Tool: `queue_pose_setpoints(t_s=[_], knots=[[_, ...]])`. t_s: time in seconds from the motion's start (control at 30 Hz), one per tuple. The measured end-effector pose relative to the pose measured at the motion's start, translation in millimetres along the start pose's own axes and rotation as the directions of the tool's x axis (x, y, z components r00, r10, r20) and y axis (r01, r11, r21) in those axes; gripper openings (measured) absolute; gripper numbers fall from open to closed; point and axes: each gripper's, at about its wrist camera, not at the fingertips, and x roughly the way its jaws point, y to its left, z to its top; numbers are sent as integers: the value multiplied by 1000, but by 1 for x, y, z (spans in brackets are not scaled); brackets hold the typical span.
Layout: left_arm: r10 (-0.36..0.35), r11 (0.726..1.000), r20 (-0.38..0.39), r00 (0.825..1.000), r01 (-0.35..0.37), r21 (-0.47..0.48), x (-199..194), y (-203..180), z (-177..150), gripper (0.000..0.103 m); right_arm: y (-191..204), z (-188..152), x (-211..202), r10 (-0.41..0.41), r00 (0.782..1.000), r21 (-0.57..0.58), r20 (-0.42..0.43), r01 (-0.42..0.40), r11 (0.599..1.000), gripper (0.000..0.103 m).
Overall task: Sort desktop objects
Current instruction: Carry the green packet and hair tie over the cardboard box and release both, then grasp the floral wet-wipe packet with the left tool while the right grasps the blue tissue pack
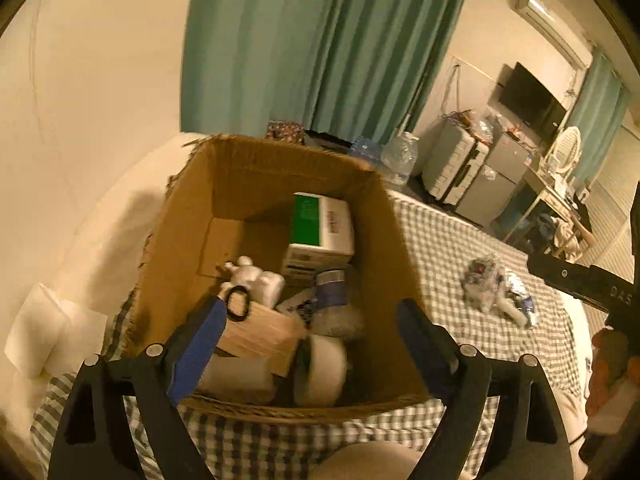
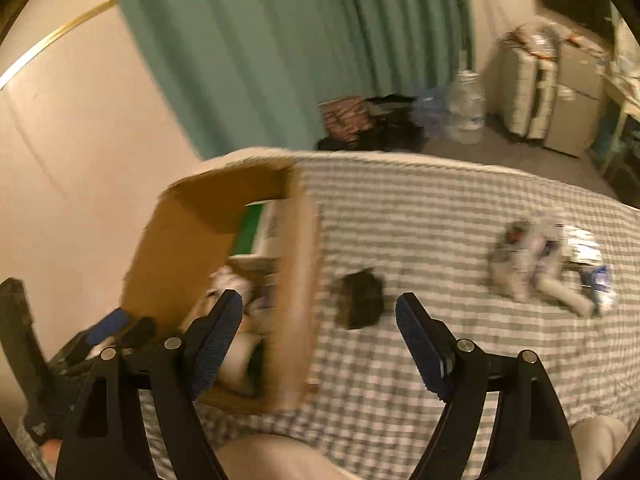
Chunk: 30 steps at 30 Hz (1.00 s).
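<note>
An open cardboard box (image 1: pixel 384 216) stands on a checked bedsheet (image 1: pixel 452 240). Inside lie a green-and-white carton (image 1: pixel 320 232), a white figure (image 1: pixel 250 276), a black hair tie (image 1: pixel 238 306), a wooden block (image 1: pixel 260 332), a tape roll (image 1: pixel 324 376) and a blue-and-white item (image 1: pixel 330 292). My left gripper (image 1: pixel 310 342) is open and empty above the box's near edge. My right gripper (image 2: pixel 320 340) is open and empty beside the box (image 2: pixel 300 280). A small dark object (image 2: pixel 360 300) lies on the sheet between its fingers, farther off. A pile of crumpled wrappers (image 2: pixel 548 264) lies to the right; it also shows in the left wrist view (image 1: pixel 496 292).
A wall is on the left and a green curtain (image 1: pixel 320 48) behind. Bags and a water jug (image 2: pixel 466 108) stand on the floor beyond the bed. Suitcases (image 1: pixel 452 168), a small fridge and a desk stand at the far right. The right wrist view is motion-blurred.
</note>
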Motion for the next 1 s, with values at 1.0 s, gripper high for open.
queue_pose_setpoints(t_s=[1.0], knots=[[18,984,-164,986,11,176,123,-243,-65,103,-310,-58,-22,-328,943,307,-57,329,893,84]])
